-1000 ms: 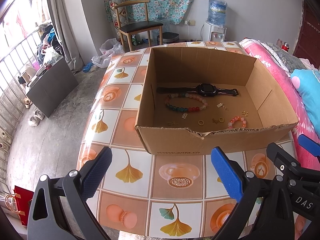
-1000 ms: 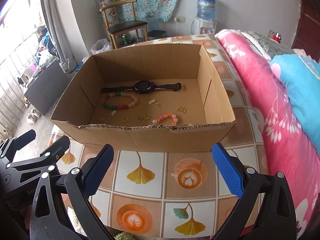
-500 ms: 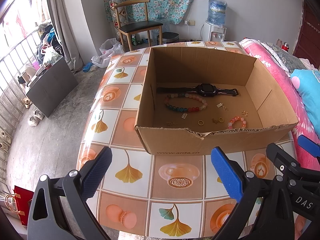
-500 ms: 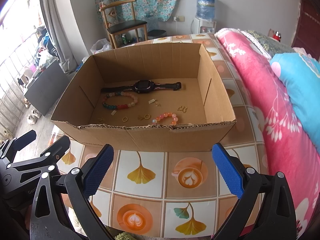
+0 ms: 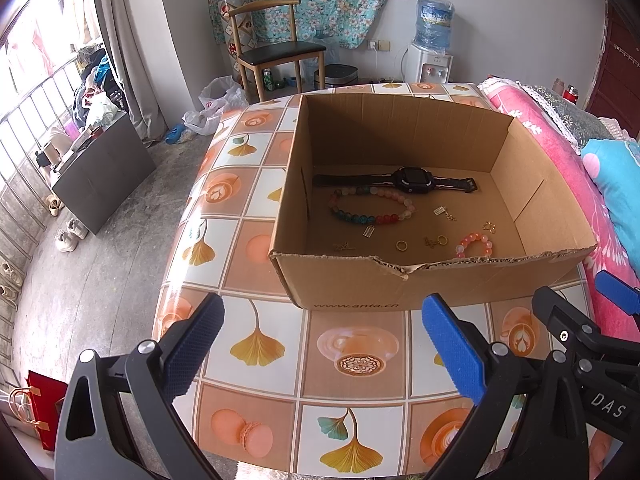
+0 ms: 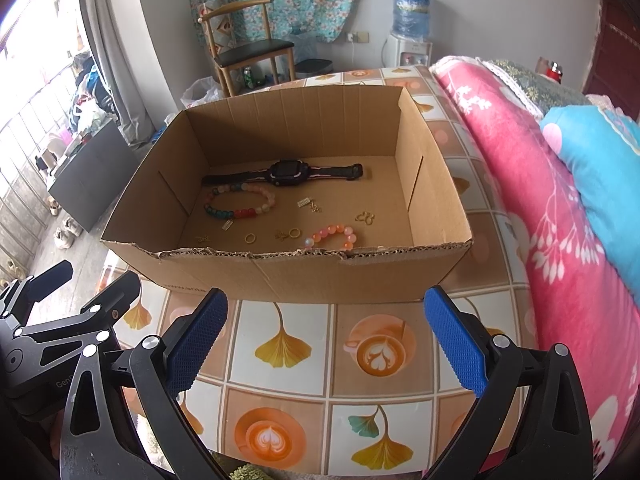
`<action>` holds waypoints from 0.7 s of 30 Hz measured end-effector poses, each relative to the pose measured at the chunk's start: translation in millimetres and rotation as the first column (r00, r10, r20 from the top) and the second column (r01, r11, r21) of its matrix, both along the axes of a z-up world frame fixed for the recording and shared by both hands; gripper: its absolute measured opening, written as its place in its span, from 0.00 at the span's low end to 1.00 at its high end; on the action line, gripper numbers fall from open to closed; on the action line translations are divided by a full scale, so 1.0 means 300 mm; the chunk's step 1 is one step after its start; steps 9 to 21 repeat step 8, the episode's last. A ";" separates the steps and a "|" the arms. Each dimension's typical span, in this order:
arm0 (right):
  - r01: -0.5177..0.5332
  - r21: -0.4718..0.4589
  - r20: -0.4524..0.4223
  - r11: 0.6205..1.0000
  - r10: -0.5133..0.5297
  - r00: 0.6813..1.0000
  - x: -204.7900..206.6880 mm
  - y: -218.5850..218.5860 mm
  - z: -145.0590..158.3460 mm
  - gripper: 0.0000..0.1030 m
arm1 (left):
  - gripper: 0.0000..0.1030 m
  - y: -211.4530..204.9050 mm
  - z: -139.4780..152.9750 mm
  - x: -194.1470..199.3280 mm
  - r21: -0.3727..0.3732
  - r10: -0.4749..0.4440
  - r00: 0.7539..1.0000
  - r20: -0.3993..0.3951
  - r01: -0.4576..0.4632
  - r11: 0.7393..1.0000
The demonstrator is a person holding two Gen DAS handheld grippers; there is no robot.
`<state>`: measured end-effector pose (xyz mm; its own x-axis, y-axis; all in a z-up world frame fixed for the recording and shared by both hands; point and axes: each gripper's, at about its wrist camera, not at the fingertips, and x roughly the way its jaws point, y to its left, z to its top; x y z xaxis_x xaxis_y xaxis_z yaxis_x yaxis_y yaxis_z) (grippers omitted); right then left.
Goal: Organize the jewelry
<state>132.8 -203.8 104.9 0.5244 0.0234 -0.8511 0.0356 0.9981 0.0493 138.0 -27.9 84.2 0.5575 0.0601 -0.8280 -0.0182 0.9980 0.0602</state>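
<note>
Cardboard box [image 5: 352, 280] ahead of both wide-spread, empty grippers, left [image 5: 322, 350] and right [image 6: 326, 342]: black watch [image 5: 412, 179], two bead bracelets, small gold pieces, possibly rings.

Both grippers hover side by side above the near edge of the surface [image 5: 352, 364], pointing forward and holding nothing. The left gripper [image 5: 320, 348] has its jaws spread wide — blue pads [image 5: 452, 348] facing inward. The right gripper [image 6: 326, 344] matches it, jaws equally wide apart, close beside the left one, each visible at the other's view edge.
</note>
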 end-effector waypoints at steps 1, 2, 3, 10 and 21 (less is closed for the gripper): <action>0.000 -0.001 0.000 1.000 0.000 1.000 0.001 -0.001 0.000 0.92 | 0.95 -0.003 -0.002 -0.001 0.000 0.000 1.000 0.000 0.000 1.000; -0.001 0.000 0.000 1.000 0.001 1.000 0.001 0.000 -0.001 0.92 | 0.95 -0.003 -0.002 -0.001 0.001 0.000 1.000 -0.001 0.000 1.000; -0.001 0.001 0.001 1.000 0.001 1.000 0.000 0.001 -0.001 0.92 | 0.95 -0.002 -0.002 0.000 0.001 0.001 1.000 -0.002 -0.001 1.000; 0.000 0.002 0.001 1.000 0.000 1.000 -0.001 0.002 -0.002 0.92 | 0.95 -0.005 -0.002 0.001 0.002 0.000 1.000 -0.003 0.000 1.000; 0.000 0.002 0.001 1.000 0.000 1.000 -0.001 0.002 -0.002 0.92 | 0.95 -0.005 -0.002 0.001 0.002 0.000 1.000 -0.003 0.000 1.000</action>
